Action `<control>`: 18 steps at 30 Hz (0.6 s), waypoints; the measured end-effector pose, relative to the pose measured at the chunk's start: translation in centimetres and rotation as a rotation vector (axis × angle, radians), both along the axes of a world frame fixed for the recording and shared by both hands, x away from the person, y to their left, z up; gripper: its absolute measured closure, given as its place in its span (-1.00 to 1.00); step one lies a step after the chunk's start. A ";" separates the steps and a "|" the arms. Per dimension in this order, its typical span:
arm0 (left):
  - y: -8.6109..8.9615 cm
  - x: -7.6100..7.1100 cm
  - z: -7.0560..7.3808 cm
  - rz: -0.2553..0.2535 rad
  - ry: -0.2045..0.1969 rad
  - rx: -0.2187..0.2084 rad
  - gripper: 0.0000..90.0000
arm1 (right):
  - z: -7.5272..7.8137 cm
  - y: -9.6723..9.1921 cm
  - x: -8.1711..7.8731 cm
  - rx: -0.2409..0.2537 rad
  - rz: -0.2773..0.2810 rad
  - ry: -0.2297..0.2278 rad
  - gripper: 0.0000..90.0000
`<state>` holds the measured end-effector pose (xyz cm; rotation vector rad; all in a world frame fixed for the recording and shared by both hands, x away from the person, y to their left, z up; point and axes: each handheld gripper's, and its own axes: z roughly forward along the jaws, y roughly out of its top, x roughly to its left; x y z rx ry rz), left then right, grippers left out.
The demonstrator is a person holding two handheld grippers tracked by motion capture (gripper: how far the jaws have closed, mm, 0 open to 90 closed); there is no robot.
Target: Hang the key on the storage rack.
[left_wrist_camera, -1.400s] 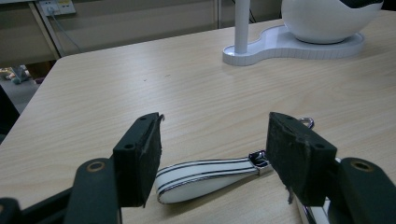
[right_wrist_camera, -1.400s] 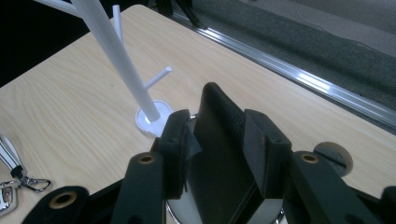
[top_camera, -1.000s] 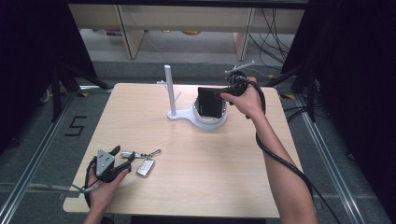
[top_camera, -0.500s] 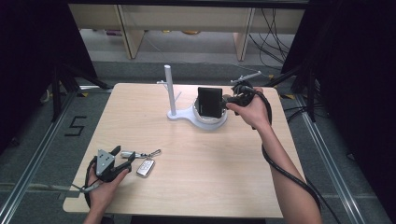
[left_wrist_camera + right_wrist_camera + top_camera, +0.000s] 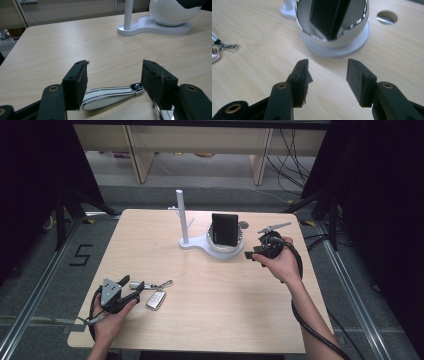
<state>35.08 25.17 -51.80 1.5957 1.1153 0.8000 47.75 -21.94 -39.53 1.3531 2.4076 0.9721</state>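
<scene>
With my left gripper open around the key fob and my right gripper having just opened empty, a skewed squeeze could skid the fob across the bench.

- A light wooden table with rounded corners stands on a grey floor; a round hole is cut near its far edge
- Pale shelving runs along the back wall (cables hang at its right end)
- A "5" is marked on the floor at left; dark curtains flank both sides
</scene>
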 end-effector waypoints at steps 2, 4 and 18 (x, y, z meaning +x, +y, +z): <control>-0.1 0.0 0.5 -0.014 -0.002 -0.006 -0.16 | -0.3 -0.2 -0.3 0.004 -0.004 -0.002 0.16; -0.3 0.0 1.2 -0.027 0.005 -0.006 -0.16 | -0.7 -0.8 -1.0 -0.011 -0.007 0.011 0.15; -2.0 2.2 4.3 -0.174 0.238 0.041 -0.09 | -4.9 -3.2 -4.7 -0.038 -0.017 0.116 0.23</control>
